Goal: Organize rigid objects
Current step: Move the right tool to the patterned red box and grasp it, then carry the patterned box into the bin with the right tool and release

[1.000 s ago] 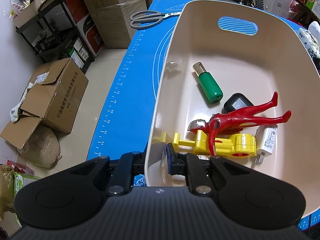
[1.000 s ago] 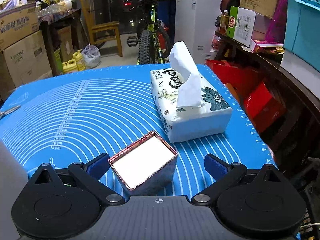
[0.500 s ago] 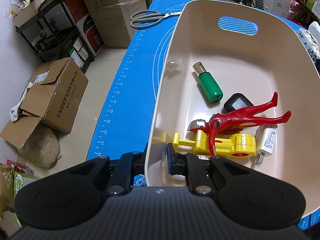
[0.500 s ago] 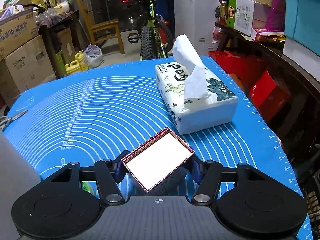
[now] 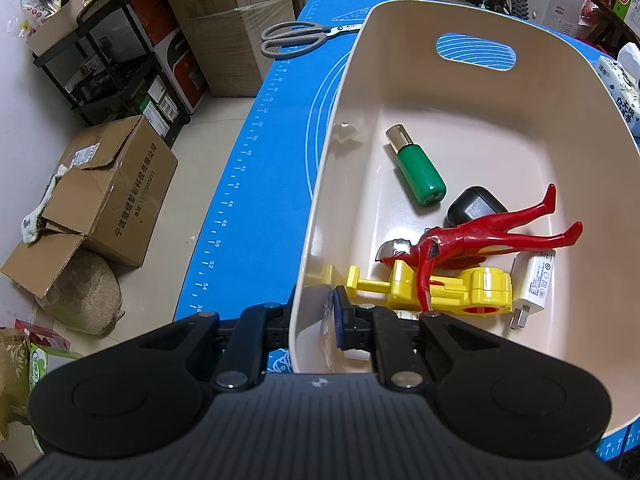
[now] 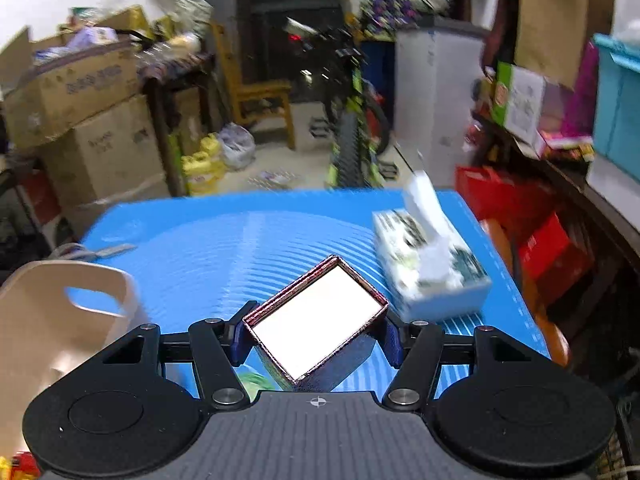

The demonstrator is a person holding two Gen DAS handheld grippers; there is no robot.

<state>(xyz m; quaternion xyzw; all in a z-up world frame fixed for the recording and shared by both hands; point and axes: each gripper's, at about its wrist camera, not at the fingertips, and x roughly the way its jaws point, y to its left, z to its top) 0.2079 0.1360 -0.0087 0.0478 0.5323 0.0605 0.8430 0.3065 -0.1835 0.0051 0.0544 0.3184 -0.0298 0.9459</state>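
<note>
Right wrist view: right claw (image 6: pixel 316 338) clenches a tilted box (image 6: pixel 318 326) above the bench (image 6: pixel 224 240). Left claw (image 5: pixel 314 322) pinches the bin (image 5: pixel 472 92) wall.

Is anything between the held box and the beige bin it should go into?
Nothing visible blocks it. The right gripper holds the small white-topped box above the blue mat; the beige plastic bin sits open to its left.

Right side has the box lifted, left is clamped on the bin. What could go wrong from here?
1. The small box sits cornerwise in the right hand-held gripper, so it may twist or slip.
2. The bin floor near the left hand-held gripper is crowded by the yellow toy and red figure; the box may land tilted.
</note>
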